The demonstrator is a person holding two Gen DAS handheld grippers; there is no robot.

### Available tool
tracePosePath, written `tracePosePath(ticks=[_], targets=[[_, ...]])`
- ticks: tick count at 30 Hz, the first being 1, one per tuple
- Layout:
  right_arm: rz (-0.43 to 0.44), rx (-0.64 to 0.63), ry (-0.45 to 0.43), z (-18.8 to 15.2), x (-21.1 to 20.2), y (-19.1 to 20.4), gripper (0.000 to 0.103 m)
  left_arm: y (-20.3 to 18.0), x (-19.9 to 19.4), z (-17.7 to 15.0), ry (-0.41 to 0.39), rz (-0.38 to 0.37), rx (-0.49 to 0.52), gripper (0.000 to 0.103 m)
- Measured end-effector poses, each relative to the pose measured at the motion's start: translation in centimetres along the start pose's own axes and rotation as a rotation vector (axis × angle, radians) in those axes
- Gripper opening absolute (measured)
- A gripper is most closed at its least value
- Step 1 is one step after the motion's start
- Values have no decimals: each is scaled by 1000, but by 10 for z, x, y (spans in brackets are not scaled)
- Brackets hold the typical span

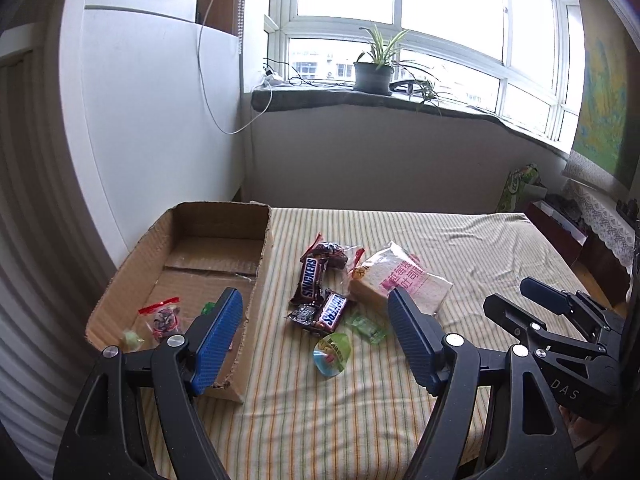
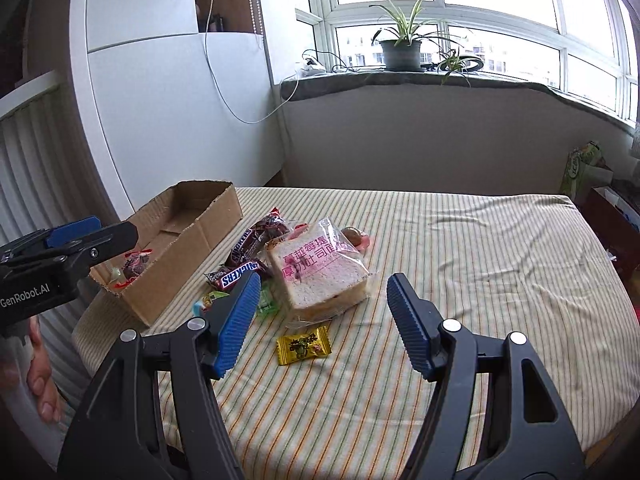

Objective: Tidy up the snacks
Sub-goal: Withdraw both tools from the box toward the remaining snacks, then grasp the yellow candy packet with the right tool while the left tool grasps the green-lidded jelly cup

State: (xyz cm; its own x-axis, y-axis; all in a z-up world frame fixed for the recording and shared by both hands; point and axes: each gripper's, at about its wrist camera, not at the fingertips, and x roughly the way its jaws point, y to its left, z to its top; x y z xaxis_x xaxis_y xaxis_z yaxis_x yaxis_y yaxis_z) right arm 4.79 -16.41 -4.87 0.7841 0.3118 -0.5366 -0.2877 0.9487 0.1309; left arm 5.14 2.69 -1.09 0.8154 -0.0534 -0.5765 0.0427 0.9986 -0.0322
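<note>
An open cardboard box point(image 1: 264, 240) point(image 2: 180, 256) sits at the table's left and holds a few small wrapped sweets point(image 1: 162, 318). Beside it lie two Snickers bars point(image 1: 310, 280) point(image 2: 240, 274), a bagged bread slice point(image 1: 400, 280) point(image 2: 320, 276), green candies point(image 1: 366, 326), a round jelly cup point(image 1: 332, 354) and a yellow candy point(image 2: 304, 345). My left gripper point(image 1: 316, 308) is open and empty, above the box edge and the Snickers bars. My right gripper point(image 2: 322, 292) is open and empty, just short of the bread and above the yellow candy.
The table wears a striped cloth point(image 2: 460, 260). A white cabinet point(image 1: 140, 120) stands behind the box. A potted plant point(image 2: 402, 48) is on the windowsill. Boxes and bags point(image 2: 588, 176) stand at the far right.
</note>
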Motion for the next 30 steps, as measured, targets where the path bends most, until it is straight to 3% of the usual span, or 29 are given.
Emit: tracePosePath(ticks=[6, 9, 19, 30], targets=[[-5, 6, 20, -10, 4, 0, 69, -4, 0, -2, -1, 5, 6, 75], [-11, 14, 59, -26, 14, -1, 69, -6, 7, -11, 17, -5, 3, 81], [-12, 30, 184, -79, 41, -1, 69, -13, 51, -80, 183, -61, -29, 81], [8, 18, 228, -76, 53, 2, 71, -8, 70, -90, 226, -79, -48, 81]])
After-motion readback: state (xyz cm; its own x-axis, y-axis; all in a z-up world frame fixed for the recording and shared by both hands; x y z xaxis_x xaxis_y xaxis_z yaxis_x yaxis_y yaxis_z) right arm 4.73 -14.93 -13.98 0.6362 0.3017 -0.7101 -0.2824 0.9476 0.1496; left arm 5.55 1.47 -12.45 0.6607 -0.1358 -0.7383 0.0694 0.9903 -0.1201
